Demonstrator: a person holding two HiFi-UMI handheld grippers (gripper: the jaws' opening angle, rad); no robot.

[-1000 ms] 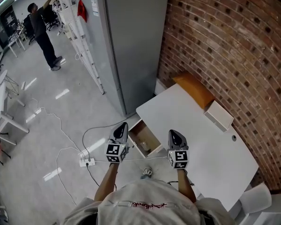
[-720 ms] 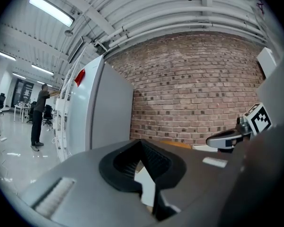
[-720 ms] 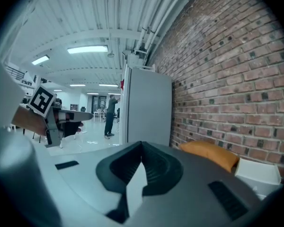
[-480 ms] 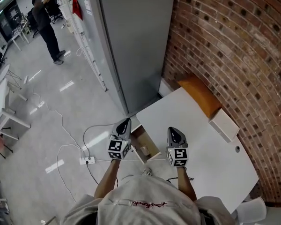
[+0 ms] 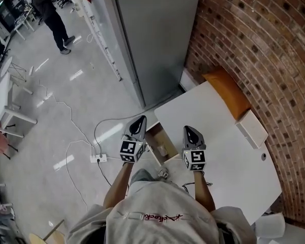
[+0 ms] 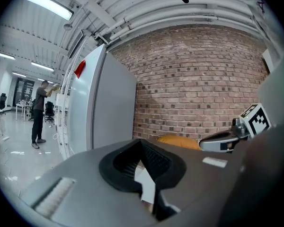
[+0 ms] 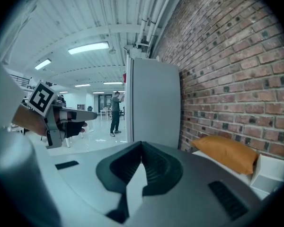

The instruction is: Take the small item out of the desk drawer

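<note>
The open brown-lined drawer [image 5: 161, 145] of the white table [image 5: 221, 136] lies between the clenched, empty left gripper [image 5: 139, 125] and right gripper [image 5: 191, 135].

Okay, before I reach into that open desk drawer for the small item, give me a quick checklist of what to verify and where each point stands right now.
1. Drawer pulled out of the desk: ok, it stands open between the two grippers.
2. Small item located: cannot tell, the drawer's inside is too small to make out in the head view.
3. Left gripper open for a grasp: not ok, its jaws are together, with nothing between them.
4. Right gripper open for a grasp: not ok, its jaws are together and empty.
5. Way down into the drawer free: ok, nothing lies over its opening.
</note>
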